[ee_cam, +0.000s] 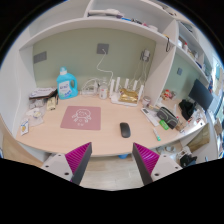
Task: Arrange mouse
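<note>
Gripper [113, 160] jaws wide, holding nothing. Black mouse [125, 129] on desk [110, 138], beyond the fingers, just beside pink mouse pad [81, 118].

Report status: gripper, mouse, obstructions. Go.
Gripper open, holding nothing, short of the desk. Mouse on desk beyond the fingers, just beside the pink mouse pad, not on it. Path to mouse clear.

Small clutter [42, 104] beside the blue bottle [67, 85] is too small to identify.

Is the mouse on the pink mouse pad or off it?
Off it: the mouse lies on the bare desk beside the pink mouse pad, beyond the open gripper.
</note>
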A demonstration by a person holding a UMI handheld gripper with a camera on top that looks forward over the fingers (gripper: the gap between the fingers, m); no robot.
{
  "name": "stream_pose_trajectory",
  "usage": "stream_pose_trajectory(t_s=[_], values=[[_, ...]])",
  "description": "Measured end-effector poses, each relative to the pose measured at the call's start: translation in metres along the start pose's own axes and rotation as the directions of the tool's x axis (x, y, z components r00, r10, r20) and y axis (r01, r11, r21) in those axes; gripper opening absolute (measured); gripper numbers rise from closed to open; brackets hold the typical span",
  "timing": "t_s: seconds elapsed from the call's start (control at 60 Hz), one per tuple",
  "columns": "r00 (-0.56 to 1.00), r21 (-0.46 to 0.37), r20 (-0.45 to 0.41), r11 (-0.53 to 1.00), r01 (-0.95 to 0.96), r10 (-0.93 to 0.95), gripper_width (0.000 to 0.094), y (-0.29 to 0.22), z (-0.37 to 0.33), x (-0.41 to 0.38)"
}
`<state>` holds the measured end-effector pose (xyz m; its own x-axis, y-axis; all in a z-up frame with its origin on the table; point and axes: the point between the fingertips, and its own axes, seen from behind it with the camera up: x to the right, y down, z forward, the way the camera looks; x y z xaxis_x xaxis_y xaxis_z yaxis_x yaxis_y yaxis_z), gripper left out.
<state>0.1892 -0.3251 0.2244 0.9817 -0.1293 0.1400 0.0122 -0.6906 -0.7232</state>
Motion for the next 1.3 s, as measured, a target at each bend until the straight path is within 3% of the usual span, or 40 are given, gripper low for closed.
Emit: stream_pose_trajectory(t_s=[0.417, 0.7, 0.9, 0.967, 1.05, 1.083, 1.3], values=[[0.998, -0.082, -0.019, 0.994, -0.066, 0.065, 0.0839, 0.067, 0.093, 0.061], [0.998, 0.022, 0.016, 0.998, -0.061, 0.061, 0.0835, 0.036, 0.246, 0.094], [0.996, 0.013, 0.054, 0.997, -0.072, 0.071, 0.0797, 0.025, 0.333, 0.091], [0.993, -0.003, 0.077, 0.996, -0.088, 0.088, 0.0754, 0.026, 0.344, 0.083], [0.993, 0.028, 0.09, 0.997, -0.075, 0.073, 0.0591, 0.018, 0.349, 0.079], [0.992, 0.039, 0.115, 0.997, -0.06, 0.055, 0.0486, 0.017, 0.352, 0.078], [0.993, 0.034, 0.11, 0.998, -0.049, 0.045, 0.0384, 0.018, 0.352, 0.073]])
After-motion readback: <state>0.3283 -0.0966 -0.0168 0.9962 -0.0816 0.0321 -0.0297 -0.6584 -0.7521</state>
